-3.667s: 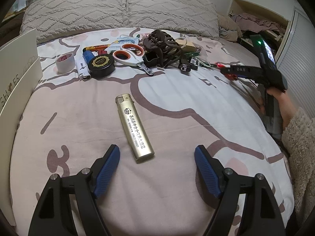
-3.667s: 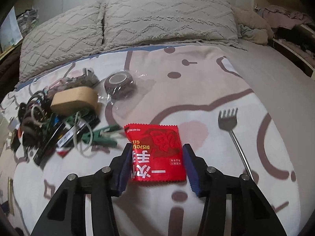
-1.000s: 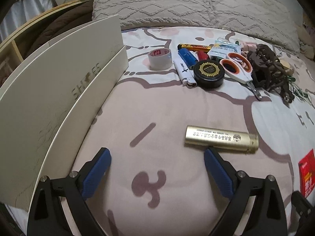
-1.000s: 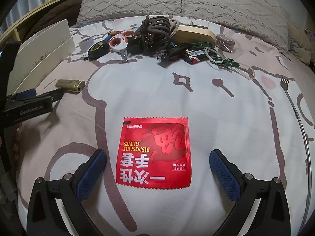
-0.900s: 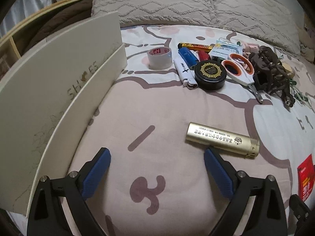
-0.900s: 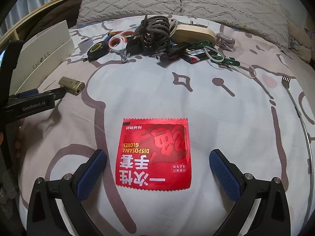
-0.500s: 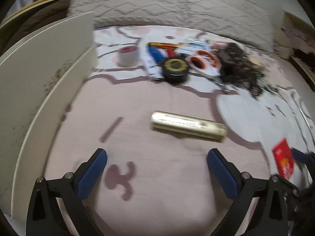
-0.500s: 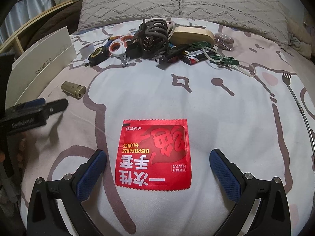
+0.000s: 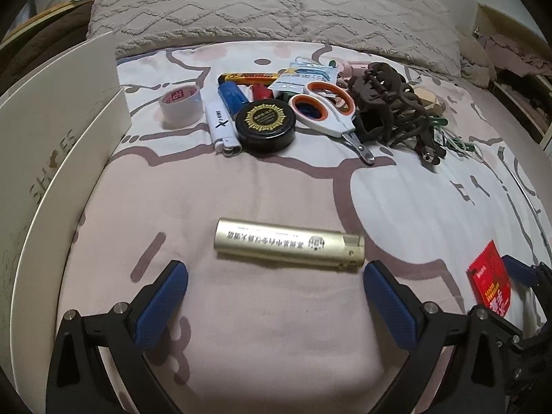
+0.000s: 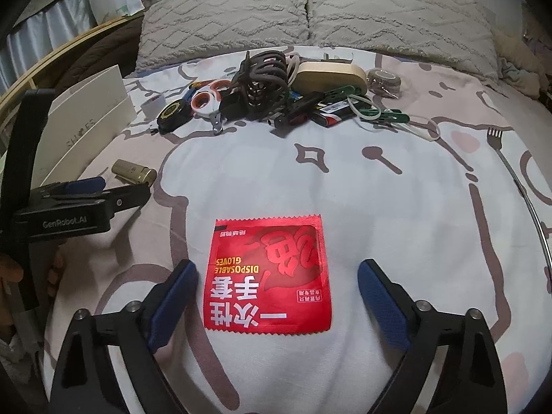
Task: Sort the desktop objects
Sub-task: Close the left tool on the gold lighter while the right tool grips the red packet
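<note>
The gold lighter lay crosswise on the patterned bedspread, and everything else is placed from it. The left gripper hung just short of the lighter with its blue pads spread wide, touching nothing; the lighter's capped end sat just beyond the right-hand pad. Beyond the lighter, toward the pillows, sat the clutter: a black round tin, a white lighter beside it, a roll of white tape, orange-handled scissors and a brown claw clip. A white shoe-box lid stood on edge left of the lighter.

Well to the lighter's right lay the red packet of disposable gloves, flat, its print upside down in the right wrist view. The right gripper straddled the packet's near part, its jaws closing (though the pads stood clear of both packet edges). Further right from the lighter, past the packet, lay a long-handled metal fork.
</note>
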Demonstrator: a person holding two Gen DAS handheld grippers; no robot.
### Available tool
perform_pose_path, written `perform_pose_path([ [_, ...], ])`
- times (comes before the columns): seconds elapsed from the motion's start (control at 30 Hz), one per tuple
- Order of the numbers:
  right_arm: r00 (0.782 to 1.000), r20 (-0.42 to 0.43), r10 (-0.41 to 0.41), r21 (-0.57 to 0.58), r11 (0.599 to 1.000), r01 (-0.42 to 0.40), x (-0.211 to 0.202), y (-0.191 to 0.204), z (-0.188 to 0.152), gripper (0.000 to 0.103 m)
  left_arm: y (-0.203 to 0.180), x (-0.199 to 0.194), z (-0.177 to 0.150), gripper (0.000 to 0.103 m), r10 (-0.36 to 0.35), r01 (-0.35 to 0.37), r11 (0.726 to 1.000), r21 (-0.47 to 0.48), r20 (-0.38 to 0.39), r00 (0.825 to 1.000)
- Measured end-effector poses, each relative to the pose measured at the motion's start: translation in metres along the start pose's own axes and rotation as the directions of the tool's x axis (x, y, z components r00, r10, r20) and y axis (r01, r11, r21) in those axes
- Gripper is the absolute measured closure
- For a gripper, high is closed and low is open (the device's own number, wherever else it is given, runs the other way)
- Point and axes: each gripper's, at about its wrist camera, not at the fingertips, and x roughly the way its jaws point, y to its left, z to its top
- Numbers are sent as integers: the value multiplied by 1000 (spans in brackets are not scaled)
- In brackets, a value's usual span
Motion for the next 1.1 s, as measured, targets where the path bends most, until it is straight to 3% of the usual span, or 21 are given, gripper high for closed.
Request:
perform_pose_path([
  [0.17, 1000, 15, -9, -5, 1000, 10, -2, 0, -1, 23, -4, 5, 4, 0, -15, 15, 1000, 17, -3, 1000],
  [0.3, 999, 36, -19, -11, 1000, 19, -5, 2, -1, 38, -4, 9, 6, 0, -31, 31, 999, 7, -5, 999],
  [0.53, 999, 45, -28, -14, 999, 29, -6, 3, -1, 40, -4, 12, 8, 1, -42, 41, 999, 11, 8, 999],
  [0.77, 998, 51, -36, -19, 999, 37, -8, 3, -2, 44, -4, 4, 3, 19, -45, 44, 999, 20, 49, 998],
  [1.1, 998, 53, -34, -17, 999, 35, -8, 2, -2, 44, -7, 1, 2, 20, -43, 42, 999, 26, 51, 998],
])
